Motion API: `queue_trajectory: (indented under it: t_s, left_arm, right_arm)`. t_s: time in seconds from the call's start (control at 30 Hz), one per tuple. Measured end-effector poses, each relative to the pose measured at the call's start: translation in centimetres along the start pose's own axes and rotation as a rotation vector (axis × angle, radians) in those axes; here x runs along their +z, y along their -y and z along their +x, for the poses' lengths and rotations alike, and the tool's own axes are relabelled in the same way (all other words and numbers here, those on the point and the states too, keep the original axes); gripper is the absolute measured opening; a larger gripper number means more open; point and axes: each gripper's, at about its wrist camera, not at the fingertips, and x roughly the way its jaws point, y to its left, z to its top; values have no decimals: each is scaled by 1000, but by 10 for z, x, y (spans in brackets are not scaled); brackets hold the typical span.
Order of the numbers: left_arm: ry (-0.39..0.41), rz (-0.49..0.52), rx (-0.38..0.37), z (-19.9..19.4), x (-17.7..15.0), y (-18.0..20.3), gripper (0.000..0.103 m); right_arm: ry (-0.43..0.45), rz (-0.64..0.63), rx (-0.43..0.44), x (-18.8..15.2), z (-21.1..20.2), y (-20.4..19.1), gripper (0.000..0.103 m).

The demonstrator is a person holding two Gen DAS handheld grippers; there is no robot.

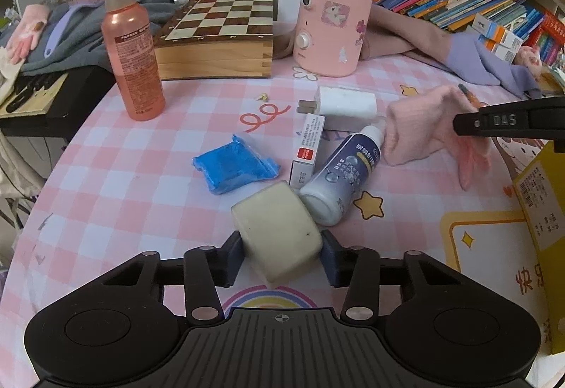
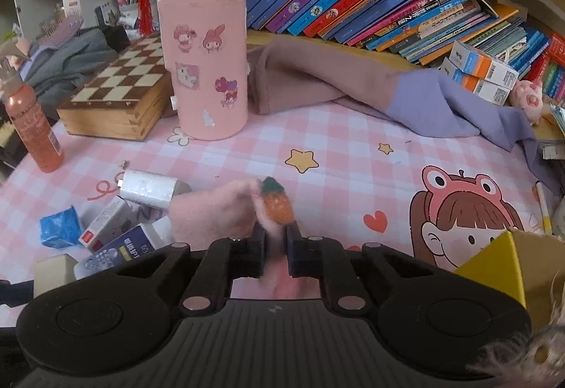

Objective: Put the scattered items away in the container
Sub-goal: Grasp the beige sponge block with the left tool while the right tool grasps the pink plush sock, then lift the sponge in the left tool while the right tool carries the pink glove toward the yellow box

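- Glove [image 2: 226,207], pink with carrot patch: blurred, lower part hidden behind right claw [image 2: 274,248], which pinches it near-closed.
- Left claw [image 1: 282,255] clamps cream block [image 1: 279,232], touching white bottle [image 1: 339,176].
- Yellow box [image 2: 494,264] cut off, right of glove.

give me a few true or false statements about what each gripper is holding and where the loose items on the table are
1. The left gripper is shut on the cream block. True.
2. The right gripper is empty. False: it is shut on the pink glove.
3. The peach spray bottle lies on its side. False: it stands upright beside the chessboard box.
4. The white dropper bottle lies on the table, next to the small white box. True.
5. The blue packet is already in the yellow cardboard box. False: it lies on the checked tablecloth.
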Motion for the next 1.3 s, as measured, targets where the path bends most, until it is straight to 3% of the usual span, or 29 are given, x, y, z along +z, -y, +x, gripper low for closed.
queue_trajectory:
  t_s: [0.57, 1.3]
  left_arm:
    - [137, -32, -24, -64, -7, -2, 38]
    - [224, -9, -32, -123, -40, 4, 36]
  right_arm:
    - [137, 58, 92, -6, -79, 1, 9]
    - [170, 73, 122, -46, -139, -5, 9]
